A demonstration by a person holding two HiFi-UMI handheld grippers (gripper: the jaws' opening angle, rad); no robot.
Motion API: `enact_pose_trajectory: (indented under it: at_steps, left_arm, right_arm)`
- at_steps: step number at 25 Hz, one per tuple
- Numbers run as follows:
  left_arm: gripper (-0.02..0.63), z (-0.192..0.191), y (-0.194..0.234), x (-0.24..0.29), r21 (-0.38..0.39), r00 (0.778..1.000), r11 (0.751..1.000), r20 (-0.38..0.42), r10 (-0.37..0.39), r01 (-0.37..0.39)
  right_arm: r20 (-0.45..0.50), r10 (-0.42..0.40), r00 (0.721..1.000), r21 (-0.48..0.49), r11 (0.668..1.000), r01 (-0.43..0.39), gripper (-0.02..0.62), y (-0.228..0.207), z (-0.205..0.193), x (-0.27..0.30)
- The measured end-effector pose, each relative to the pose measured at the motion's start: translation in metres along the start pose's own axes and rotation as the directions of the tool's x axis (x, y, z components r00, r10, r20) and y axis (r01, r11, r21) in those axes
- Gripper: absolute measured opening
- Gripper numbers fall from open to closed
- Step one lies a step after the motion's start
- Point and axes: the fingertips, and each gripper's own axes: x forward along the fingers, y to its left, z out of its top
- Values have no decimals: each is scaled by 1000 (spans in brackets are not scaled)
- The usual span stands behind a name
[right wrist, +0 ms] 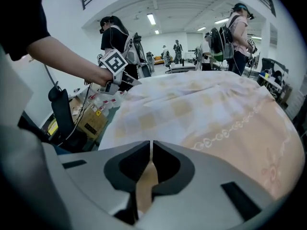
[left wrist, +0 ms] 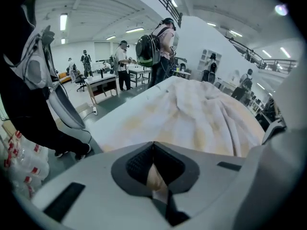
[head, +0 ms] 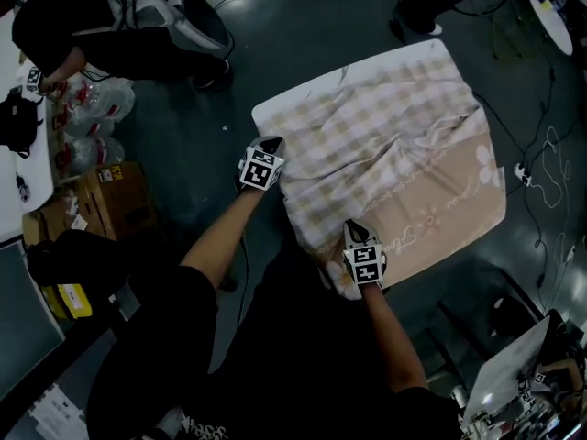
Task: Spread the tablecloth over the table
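**Both grippers pinch the near hem of the cloth**

Left gripper (head: 271, 145) has its jaws closed tight on a small fold of the tablecloth (head: 394, 145), and the beige fabric shows between the dark pads in the left gripper view. The right gripper (head: 354, 231) also holds the cloth, with its jaws almost together and a strip of fabric clamped between them. Both grips sit on the near edge of the table (head: 268, 111), the left one close to the near-left corner and the right one further along the same edge.

The tablecloth already lies over most of the table. Its checked part is on the person's left, and a plain band with a flower pattern runs along the right edge. Long creases cross the middle, and a bare white strip of table shows at the near-left corner and along the left edge.

The step in hand seems to be the last straightening. To do it well, both pinches should remain firm and pull together, low and outward, so the creases flatten. A small shift toward the left edge would probably cover the bare strip. Pulling too far could uncover the far edge, so the pull should be gentle and equal on both sides.
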Motion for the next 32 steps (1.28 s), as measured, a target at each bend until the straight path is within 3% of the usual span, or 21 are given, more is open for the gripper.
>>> enact_pose_trajectory:
  at_steps: [5,12,16,19,22,24,26,32]
  left_arm:
    - [18,19,39,7,-56,998,997,-19,57,-58]
    - [18,52,94,28,2,994,995,-46,98,-98]
    - [18,62,124,32,-30,989,990,-67,132,-134]
    - [18,67,109,23,-28,995,995,-15,98,-99]
    - [18,62,57,11,53,997,998,70,-38,34]
    - [18,47,31,13,103,994,992,61,-86,80]
    - [18,35,26,19,119,996,991,45,-71,65]
    - [17,35,32,15,19,999,1000,27,-26,25]
  right_arm:
    - [-2,6,1000,19,1000,-6,31,4,-14,3]
    - [-32,22,999,14,1000,-21,31,12,-8,11]
    - [-56,16,998,8,1000,-15,31,7,-16,20]
    - [-36,22,999,21,1000,-21,31,8,-13,16]
    - [-40,39,998,23,999,-38,31,12,-11,18]
    - [-55,40,998,12,999,-39,31,13,-15,23]
    - [-45,29,999,10,1000,-29,29,13,-17,26]
    - [-58,43,997,104,994,-37,31,10,-15,18]
